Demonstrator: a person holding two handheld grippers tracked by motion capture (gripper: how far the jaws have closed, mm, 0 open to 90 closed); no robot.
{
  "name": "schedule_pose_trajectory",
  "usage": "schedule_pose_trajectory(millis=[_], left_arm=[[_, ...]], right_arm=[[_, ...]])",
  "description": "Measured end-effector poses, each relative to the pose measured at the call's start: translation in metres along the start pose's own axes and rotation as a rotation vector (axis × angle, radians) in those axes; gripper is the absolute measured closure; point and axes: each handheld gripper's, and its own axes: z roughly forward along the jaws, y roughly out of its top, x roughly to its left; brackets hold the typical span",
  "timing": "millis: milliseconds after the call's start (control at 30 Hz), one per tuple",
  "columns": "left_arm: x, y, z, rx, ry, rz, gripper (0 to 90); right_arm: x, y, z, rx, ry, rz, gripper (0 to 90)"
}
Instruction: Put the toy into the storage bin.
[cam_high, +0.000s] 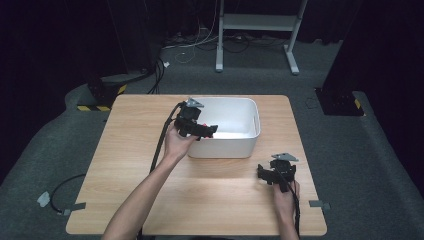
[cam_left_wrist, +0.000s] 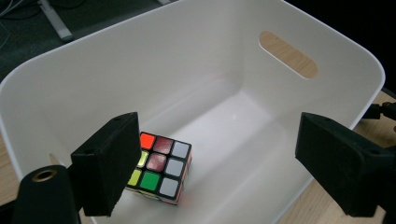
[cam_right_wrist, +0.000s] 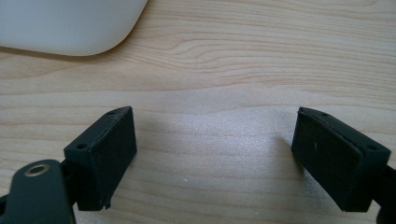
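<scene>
puzzle cube (cam_left_wrist: 159, 168): lies on the floor of the white bin (cam_left_wrist: 196, 56), in the lower left of the left gripper view, close to the bin's near wall. its upper face shows red, dark red, white, yellow and green squares. the cube touches neither jaw.

left tongs (cam_left_wrist: 208, 163): spread wide, holding nothing. both black jaws rise from the bottom of the left gripper view, one at lower left partly in front of the cube, one at lower right over the bin's rim. in the high view the left tongs (cam_high: 209, 131) sit at the centre of the frame, over the near left part of the bin (cam_high: 252, 127), pointing into it.

right tongs (cam_right_wrist: 215, 158): spread wide, holding nothing. in the right gripper view the jaws stand at lower left and lower right, with bare wooden surface (cam_right_wrist: 233, 70) between them; a rounded corner of the bin (cam_right_wrist: 70, 28) occupies the upper left of that frame. in the high view the right tongs (cam_high: 263, 172) sit at lower right of centre, low over the surface (cam_high: 140, 150), well apart from the bin.

bin: stands on the surface, above centre in the high view. one end wall has an oval handle slot (cam_left_wrist: 288, 54).
</scene>
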Motion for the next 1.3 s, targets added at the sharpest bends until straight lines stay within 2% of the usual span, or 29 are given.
schedule_pose_trajectory(millis=[233, 1000, 1300], left_arm=[[0.0, -0.002, -0.009, -0.012, 0.011, 0.013, 15.0], [0.006, -0.008, -0.029, -0.072, 0.001, -0.017, 16.7], [0.011, -0.014, -0.04, -0.096, 0.013, -0.025, 16.1]], right_arm=[[0.0, 0.0, 0.0, 0.0, 0.0, -0.001, 13.8], [0.0, 0.0, 0.0, 0.0, 0.001, 0.0, 13.8], [0.0, 0.0, 0.0, 0.0, 0.001, 0.0, 13.8]])
